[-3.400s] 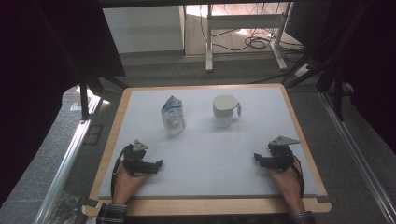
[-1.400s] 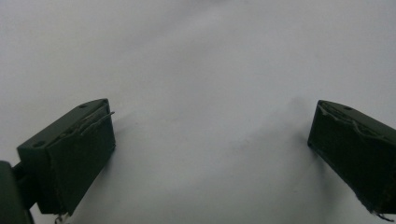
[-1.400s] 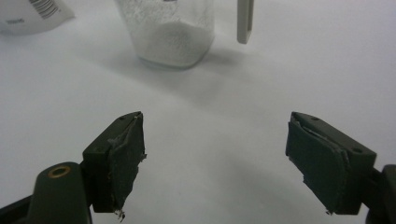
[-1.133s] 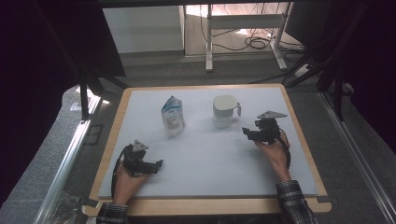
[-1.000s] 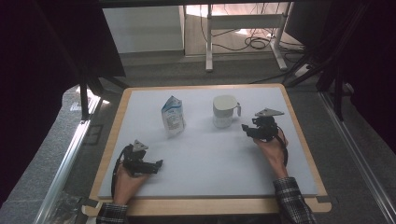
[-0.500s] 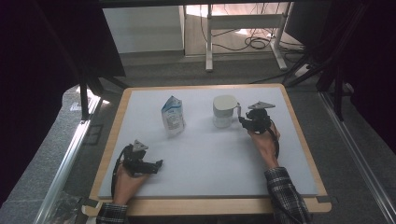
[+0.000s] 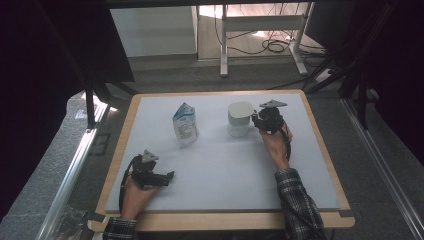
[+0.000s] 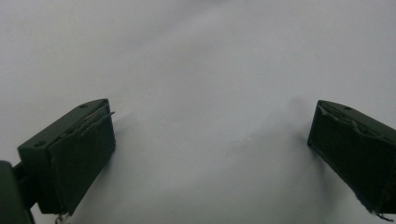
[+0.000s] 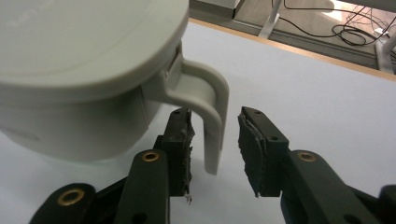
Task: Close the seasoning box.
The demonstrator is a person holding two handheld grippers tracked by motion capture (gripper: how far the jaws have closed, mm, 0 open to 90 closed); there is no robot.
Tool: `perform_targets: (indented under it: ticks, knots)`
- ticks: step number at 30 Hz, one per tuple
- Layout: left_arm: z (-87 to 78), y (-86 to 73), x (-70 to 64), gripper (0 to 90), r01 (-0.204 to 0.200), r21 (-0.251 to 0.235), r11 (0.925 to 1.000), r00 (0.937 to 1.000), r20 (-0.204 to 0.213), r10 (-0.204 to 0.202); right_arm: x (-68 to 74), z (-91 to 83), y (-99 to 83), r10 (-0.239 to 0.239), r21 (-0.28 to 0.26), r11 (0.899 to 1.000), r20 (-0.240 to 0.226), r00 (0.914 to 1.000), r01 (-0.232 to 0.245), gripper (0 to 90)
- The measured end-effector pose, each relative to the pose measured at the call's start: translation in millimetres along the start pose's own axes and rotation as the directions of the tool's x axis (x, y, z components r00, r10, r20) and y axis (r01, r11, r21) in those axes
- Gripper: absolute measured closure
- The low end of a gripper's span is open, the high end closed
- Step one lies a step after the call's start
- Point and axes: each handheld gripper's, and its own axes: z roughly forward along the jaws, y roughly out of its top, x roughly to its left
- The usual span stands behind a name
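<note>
Two right gripper [image 9: 214, 140] jaws straddle the mug's handle [image 9: 211, 116]; pouch [image 7: 185, 125] print seems unreadable.

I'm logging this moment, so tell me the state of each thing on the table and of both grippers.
Mug: upright, lid on, handle between the right gripper's jaws.
Right gripper: open, jaws on either side of the mug handle, not yet closed.
Left gripper: open wide, holding nothing, low over the bare table.
Pouch: standing upright, untouched, left of the mug.

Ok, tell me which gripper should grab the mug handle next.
Right. The right gripper already has its open jaws either side of the mug handle; the left gripper sits far off near the table's front edge.
</note>
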Motion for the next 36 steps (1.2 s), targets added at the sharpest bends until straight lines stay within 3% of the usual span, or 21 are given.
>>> perform_targets:
  ticks: [7, 10, 14, 17, 26, 36]
  knots:
    - [0.0, 0.0, 0.0, 0.7, 0.0, -0.001, 1.0, 1.0, 0.0, 0.0, 2.2, 8.4, 3.3, 0.0, 0.01, 1.0, 0.021, 0.9998, 0.0, 71.1]
    - [0.0, 0.0, 0.0, 0.7, 0.0, -0.001, 1.0, 1.0, 0.0, 0.0, 1.6, 10.5, 2.0, 0.013, -0.001, 1.0, 0.013, 0.9998, -0.013, 75.4]
    - [0.0, 0.0, 0.0, 0.7, 0.0, 0.0, 1.0, 1.0, 0.0, 0.0, 3.6, 10.6, -0.3, 0.009, -0.014, 1.0, 0.036, 0.9993, -0.009, 80.1]
    - [0.0, 0.0, 0.0, 0.7, 0.0, -0.001, 1.0, 1.0, 0.0, 0.0, 1.7, 10.2, -0.8, 0.042, -0.018, 0.999, -0.008, 0.9991, -0.042, 80.3]
    - [0.0, 0.0, -0.1, 0.7, 0.0, 0.0, 1.0, 1.0, -0.001, 0.0, 3.9, -4.9, -3.7, 0.003, -0.04, 0.999, -0.029, 0.9996, -0.004, 80.7]
    - [0.1, 0.0, -0.2, 0.8, 0.001, -0.001, 1.0, 1.0, -0.001, -0.001, 6.0, -35.8, -14.4, 0.004, -0.044, 0.999, -0.112, 0.9937, -0.009, 80.3]
